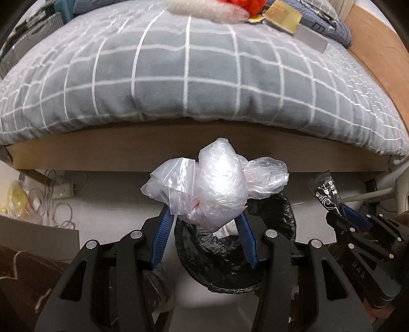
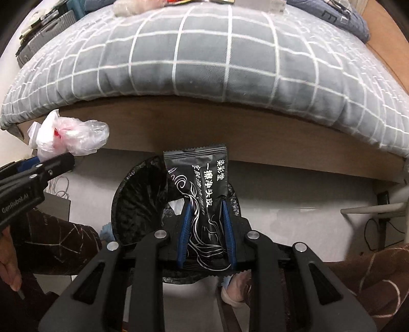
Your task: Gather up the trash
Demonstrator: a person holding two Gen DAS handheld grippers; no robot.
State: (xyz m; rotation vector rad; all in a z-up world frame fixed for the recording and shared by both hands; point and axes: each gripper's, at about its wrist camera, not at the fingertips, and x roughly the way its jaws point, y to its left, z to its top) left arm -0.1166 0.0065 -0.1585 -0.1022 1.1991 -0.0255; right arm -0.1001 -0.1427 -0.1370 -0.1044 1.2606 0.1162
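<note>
My left gripper point(image 1: 204, 219) is shut on a crumpled wad of clear plastic bags point(image 1: 217, 184), held just above a bin lined with a black bag point(image 1: 230, 265). My right gripper point(image 2: 205, 206) is shut on a black sachet with white lettering point(image 2: 202, 184), over the same black-lined bin point(image 2: 138, 201). In the left wrist view the sachet point(image 1: 324, 191) and the right gripper point(image 1: 340, 212) show at the right. From the right wrist camera the plastic wad point(image 2: 71, 135) appears at the left, with the left gripper point(image 2: 55, 163) clamped on it. White scraps lie inside the bin.
A bed with a grey checked cover point(image 1: 191, 76) and a wooden frame point(image 1: 127, 153) stands right behind the bin. Bubble wrap point(image 1: 204, 10), a red item and a small box point(image 1: 283, 15) lie on the cover. Cables and a power strip point(image 1: 61, 191) lie on the floor at left.
</note>
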